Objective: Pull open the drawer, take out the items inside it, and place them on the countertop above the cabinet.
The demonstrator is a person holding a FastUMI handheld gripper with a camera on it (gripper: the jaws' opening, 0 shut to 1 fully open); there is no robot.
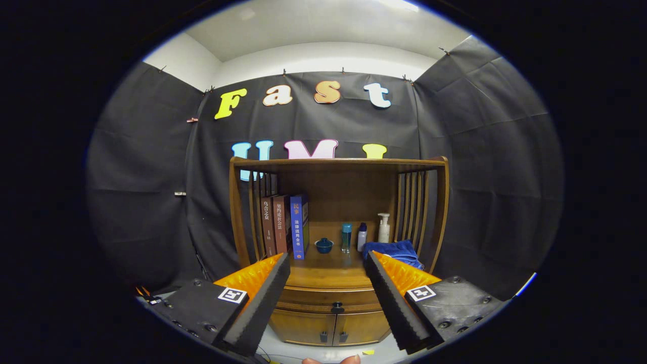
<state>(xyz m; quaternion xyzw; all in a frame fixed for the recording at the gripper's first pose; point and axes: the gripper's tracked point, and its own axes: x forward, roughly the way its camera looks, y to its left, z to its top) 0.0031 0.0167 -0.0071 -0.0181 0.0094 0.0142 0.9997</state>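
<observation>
Your handheld two-finger gripper (327, 259) has long wedge-shaped fingers (263, 303) whose inner faces carry sawtooth-ridged foam pads, standing well apart with nothing between them. Behind each finger sits a chunky dark matte housing block (450, 303) with rounded corners, dotted with recessed round screws along its edges. Each block carries a small square white fiducial tag (232, 295) with a black pattern. A bit of your fingertip (349, 359) peeks in below.

cabinet (349, 328): glossy wood | towel (394, 250): soft cloth | wall (141, 202): matt cloth
</observation>
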